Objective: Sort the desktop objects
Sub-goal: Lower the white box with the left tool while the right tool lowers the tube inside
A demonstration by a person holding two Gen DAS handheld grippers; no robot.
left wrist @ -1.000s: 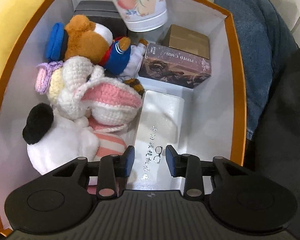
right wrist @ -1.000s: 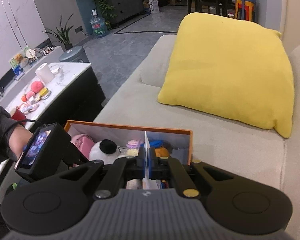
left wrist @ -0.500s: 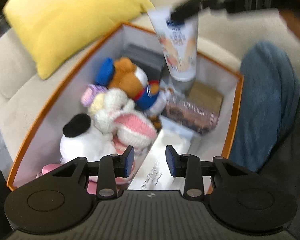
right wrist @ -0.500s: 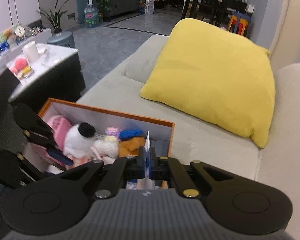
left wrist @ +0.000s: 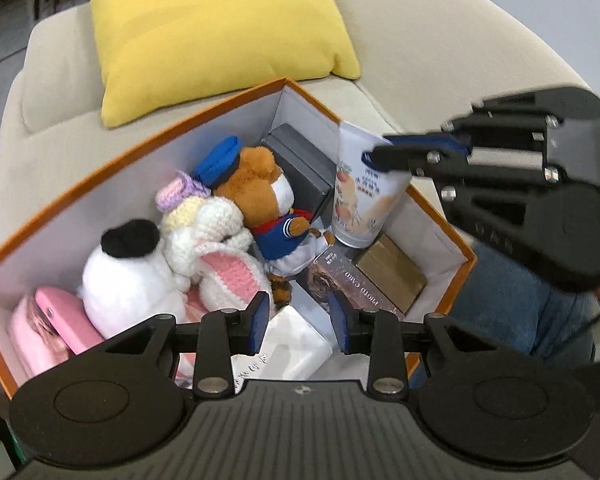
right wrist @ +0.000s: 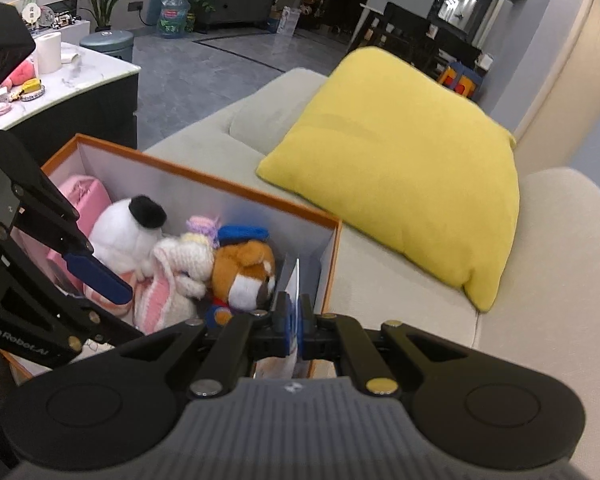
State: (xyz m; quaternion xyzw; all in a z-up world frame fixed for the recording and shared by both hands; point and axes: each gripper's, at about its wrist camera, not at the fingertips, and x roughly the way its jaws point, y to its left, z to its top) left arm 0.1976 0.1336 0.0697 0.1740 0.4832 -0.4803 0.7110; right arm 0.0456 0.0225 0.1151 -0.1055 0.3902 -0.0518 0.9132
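Observation:
An orange-rimmed box (left wrist: 148, 144) on the sofa holds plush toys: a white one with a black ear (left wrist: 124, 276), a knitted pink-eared rabbit (left wrist: 216, 248), a brown bear in a blue cap (left wrist: 260, 196). It also holds a white case (left wrist: 292, 352), a dark card box (left wrist: 348, 284), a tan box (left wrist: 392, 272), a grey box (left wrist: 300, 160) and a pink item (left wrist: 48, 328). My right gripper (right wrist: 296, 320) is shut on the top seam of a white tube with a peach print (left wrist: 364, 200), cap down inside the box's far corner. My left gripper (left wrist: 298, 320) is open and empty above the box's near end.
A yellow cushion (left wrist: 212, 28) lies on the beige sofa (left wrist: 440, 60) behind the box. A person's jeans-clad leg (left wrist: 500, 312) is at the box's right side. In the right wrist view a marble-topped table (right wrist: 60, 80) with small items stands to the left.
My left gripper has pulled back and up from inside the box, so the whole box now shows. My right gripper still holds the tube, now lower in the box's corner.

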